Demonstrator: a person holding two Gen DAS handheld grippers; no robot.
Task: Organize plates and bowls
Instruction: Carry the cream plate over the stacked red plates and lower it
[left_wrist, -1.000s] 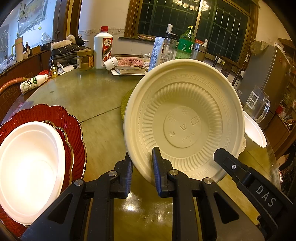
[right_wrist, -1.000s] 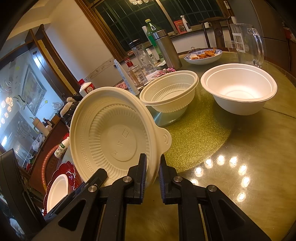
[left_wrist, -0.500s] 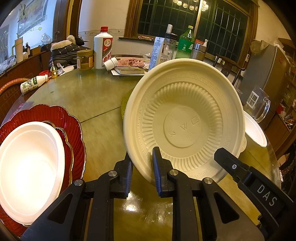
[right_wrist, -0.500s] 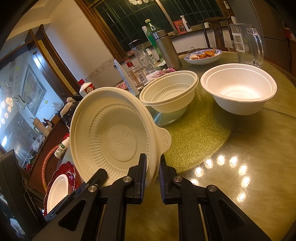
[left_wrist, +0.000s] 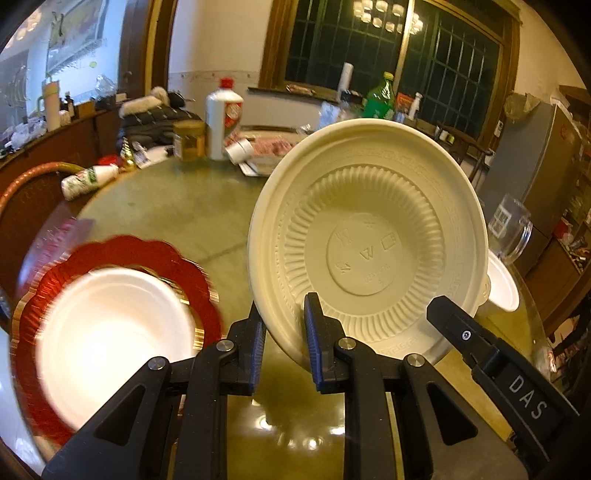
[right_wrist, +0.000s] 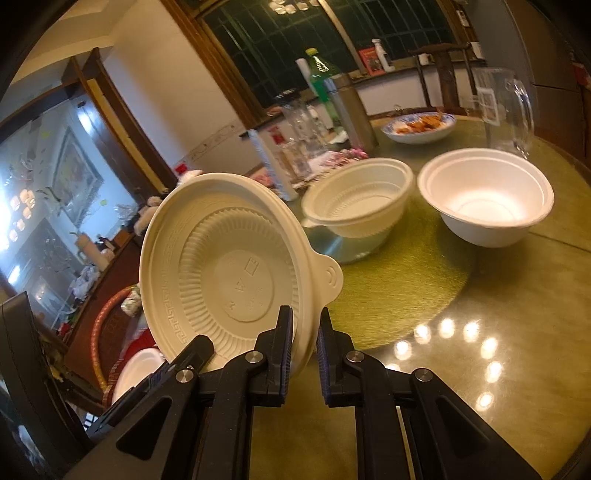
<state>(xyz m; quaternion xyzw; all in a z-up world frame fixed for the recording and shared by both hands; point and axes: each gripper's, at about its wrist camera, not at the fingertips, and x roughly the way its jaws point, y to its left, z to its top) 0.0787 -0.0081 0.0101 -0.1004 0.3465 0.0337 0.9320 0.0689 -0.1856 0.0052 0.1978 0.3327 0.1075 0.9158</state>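
Both grippers hold one cream plastic bowl (left_wrist: 369, 243) on edge above the table, its ribbed underside facing the cameras. My left gripper (left_wrist: 282, 347) is shut on its lower rim. My right gripper (right_wrist: 304, 350) is shut on the rim beside the tab, the bowl (right_wrist: 229, 273) standing to its left. A white bowl (left_wrist: 110, 332) lies on stacked red plates (left_wrist: 192, 273) at the left. A second cream bowl (right_wrist: 358, 199) and a white foam bowl (right_wrist: 487, 199) stand on the green turntable (right_wrist: 399, 288).
Bottles (left_wrist: 221, 118), a jar and a food tray stand at the far side of the round table. A glass pitcher (right_wrist: 506, 110) and a blue dish of food (right_wrist: 419, 127) stand behind the white foam bowl. A red chair back (right_wrist: 101, 325) is at the left.
Both grippers have lifted and swung with the cream bowl held between them. The red plates and white bowl now sit further right and lower in the left wrist view, blurred by motion.
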